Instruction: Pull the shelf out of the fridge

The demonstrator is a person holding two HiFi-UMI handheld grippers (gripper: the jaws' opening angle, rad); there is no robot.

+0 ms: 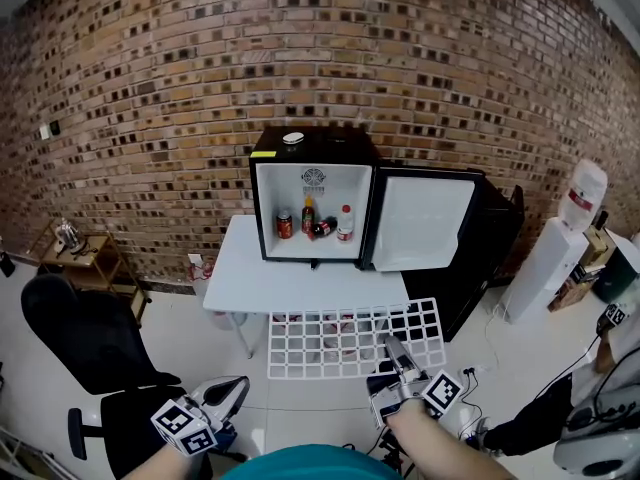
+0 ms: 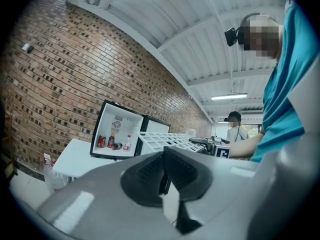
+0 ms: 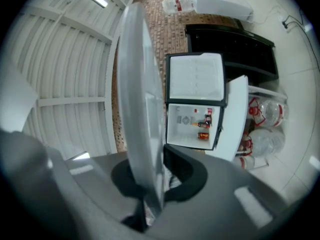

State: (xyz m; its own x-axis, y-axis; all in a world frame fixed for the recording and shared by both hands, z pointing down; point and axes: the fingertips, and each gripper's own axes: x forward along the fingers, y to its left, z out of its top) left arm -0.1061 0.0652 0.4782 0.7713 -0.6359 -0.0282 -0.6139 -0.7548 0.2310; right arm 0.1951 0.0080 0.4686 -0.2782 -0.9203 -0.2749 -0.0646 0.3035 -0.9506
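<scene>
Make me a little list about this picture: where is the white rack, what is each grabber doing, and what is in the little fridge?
shelf: white wire grid shelf, out of the fridge, held in the air in front of the table
right gripper: shut on the shelf's near edge
left gripper: shut, nothing in it
fridge: small black fridge on the white table, door open
inside the fridge: a red can and a few bottles on the bottom
</scene>
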